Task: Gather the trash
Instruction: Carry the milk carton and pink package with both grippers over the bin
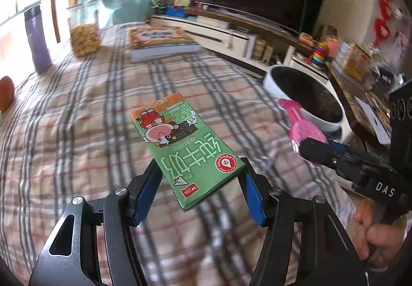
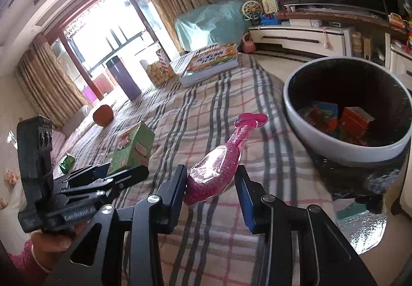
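Observation:
My left gripper (image 1: 199, 170) is shut on a green milk carton (image 1: 185, 144) and holds it above the plaid tablecloth (image 1: 77, 131). The carton also shows in the right wrist view (image 2: 131, 147). My right gripper (image 2: 211, 175) is shut on a pink glittery wrapper (image 2: 219, 165), held above the cloth; it also shows in the left wrist view (image 1: 301, 129). A white round trash bin (image 2: 334, 141) with a black liner stands to the right, beside the table edge, with orange and red cartons inside. It also shows in the left wrist view (image 1: 283, 87).
On the table's far side stand a purple tumbler (image 1: 37, 39), a clear jar of snacks (image 1: 83, 31), a stack of books (image 1: 162, 41) and an orange (image 2: 103, 114). A small green wrapper (image 2: 67, 162) lies at the left. A TV stand (image 1: 231, 31) is behind.

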